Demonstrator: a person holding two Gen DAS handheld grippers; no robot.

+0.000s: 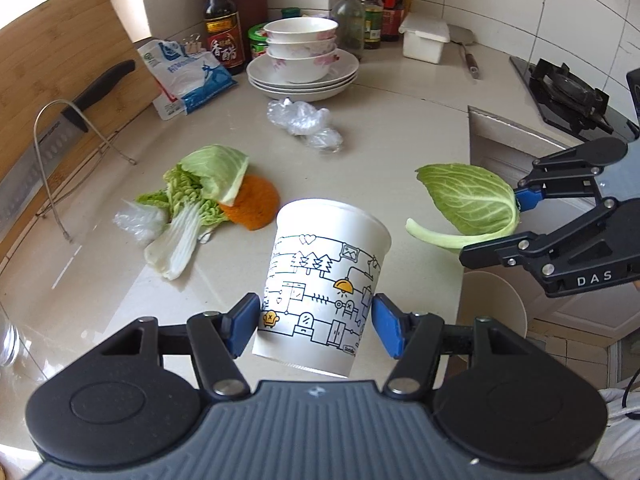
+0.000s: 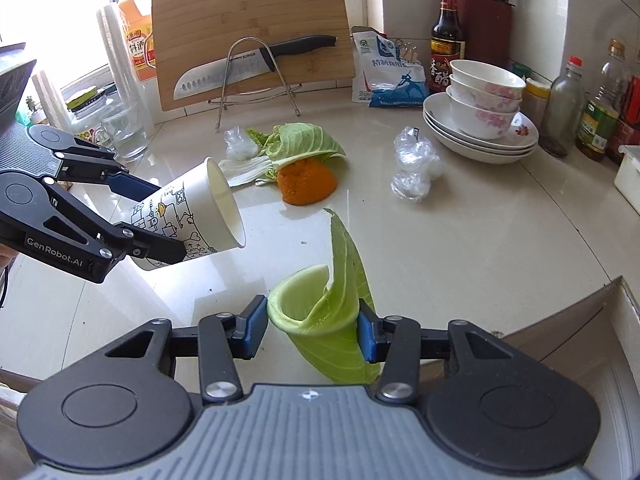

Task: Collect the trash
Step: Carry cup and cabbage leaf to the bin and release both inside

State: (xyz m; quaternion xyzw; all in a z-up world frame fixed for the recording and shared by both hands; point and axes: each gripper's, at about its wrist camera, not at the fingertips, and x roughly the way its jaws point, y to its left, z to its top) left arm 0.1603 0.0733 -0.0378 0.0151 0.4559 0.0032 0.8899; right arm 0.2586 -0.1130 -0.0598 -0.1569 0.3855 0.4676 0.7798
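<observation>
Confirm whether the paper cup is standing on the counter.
No: the left gripper holds the paper cup tilted in the air above the counter.

The cup [image 1: 324, 284] sits between the left claw's [image 1: 316, 322] pads above the surface [image 1: 400, 152], leaf scraps [image 1: 196, 204] and peel [image 1: 252, 202] lying behind it to the left, crumpled plastic [image 1: 304, 120] further back before the stacked bowls [image 1: 300, 46], and the right claw [image 2: 312, 328] holds a leaf [image 2: 340, 312].

White doodle-printed cup [image 1: 320, 280], green leaf [image 2: 340, 280], seemingly orange peel [image 2: 306, 182].
</observation>
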